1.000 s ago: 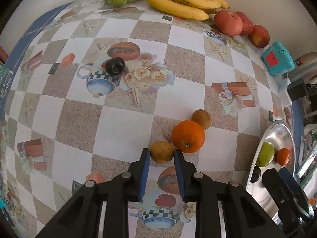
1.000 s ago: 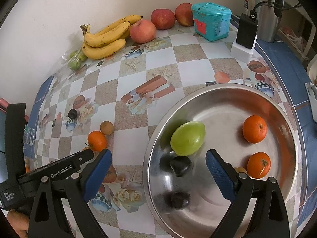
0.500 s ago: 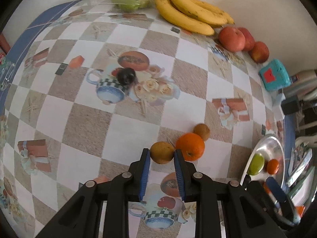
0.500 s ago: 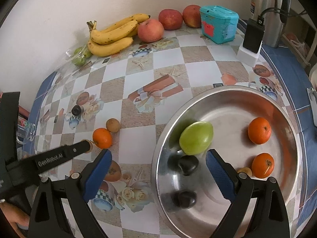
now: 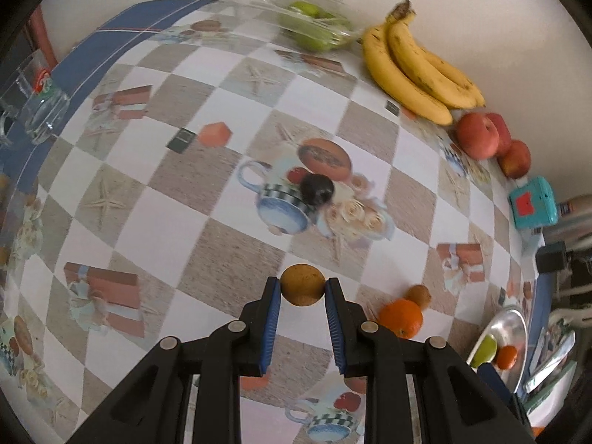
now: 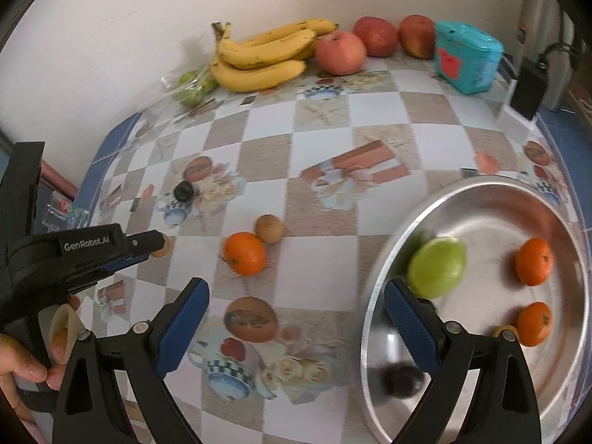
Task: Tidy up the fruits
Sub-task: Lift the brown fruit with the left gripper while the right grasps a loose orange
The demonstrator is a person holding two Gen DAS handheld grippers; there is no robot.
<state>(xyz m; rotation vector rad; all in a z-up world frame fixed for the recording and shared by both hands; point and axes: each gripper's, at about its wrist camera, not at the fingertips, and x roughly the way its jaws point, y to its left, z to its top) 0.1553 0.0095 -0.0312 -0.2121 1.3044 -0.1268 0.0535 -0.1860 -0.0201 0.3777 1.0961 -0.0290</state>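
My left gripper (image 5: 302, 292) is shut on a small brown fruit (image 5: 302, 285) and holds it above the checked tablecloth; it also shows in the right wrist view (image 6: 155, 246). An orange (image 6: 245, 253) and another brown fruit (image 6: 269, 228) lie together on the cloth. A dark plum (image 5: 316, 189) lies further back. My right gripper (image 6: 296, 303) is open and empty, over the left rim of the steel bowl (image 6: 373, 296). The bowl holds a green fruit (image 6: 436, 267), two small oranges (image 6: 534, 261), and a dark fruit (image 6: 401, 379).
Bananas (image 6: 266, 57), three red apples (image 6: 338, 51) and a bag of green fruit (image 6: 190, 85) line the back wall. A teal box (image 6: 466, 61) and a black charger (image 6: 527, 90) stand at the back right. A glass mug (image 5: 33, 111) stands at the left edge.
My left gripper has lifted the brown fruit off the cloth and drawn left, away from the orange. My right gripper has shifted left off the bowl's middle.
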